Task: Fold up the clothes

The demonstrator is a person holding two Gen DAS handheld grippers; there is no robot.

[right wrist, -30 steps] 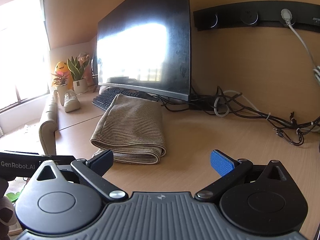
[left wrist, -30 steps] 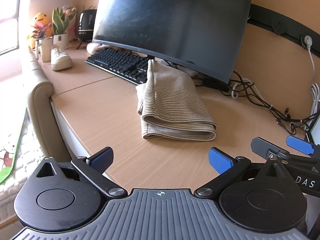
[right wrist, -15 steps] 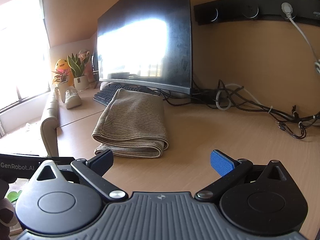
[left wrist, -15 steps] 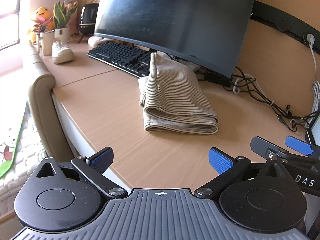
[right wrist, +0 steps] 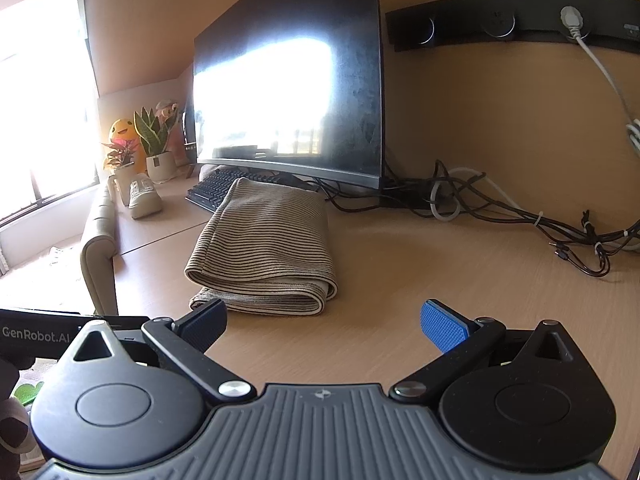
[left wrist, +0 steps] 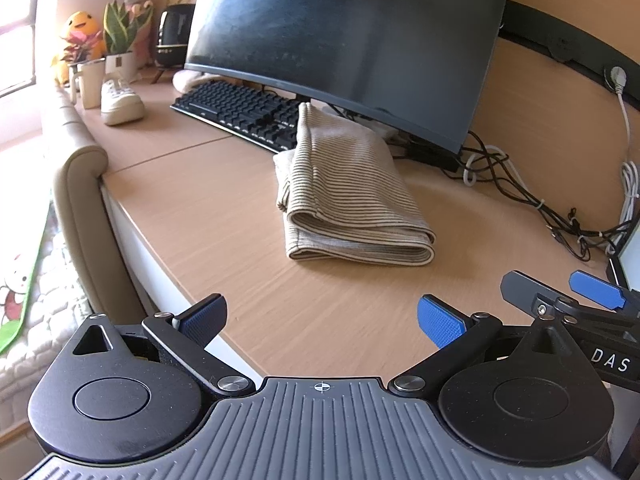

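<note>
**Folded striped garment lies before the monitor**

We see the folded garment (left wrist: 352, 196), soft ribbed beige knit with thin dark stripes, on the wooden desk (left wrist: 224, 216) just before the monitor (left wrist: 348, 40). Its long axis runs from the monitor toward us. Our left gripper (left wrist: 322, 316) and right gripper (right wrist: 324, 322) are both spread wide, holding nothing.
</note>
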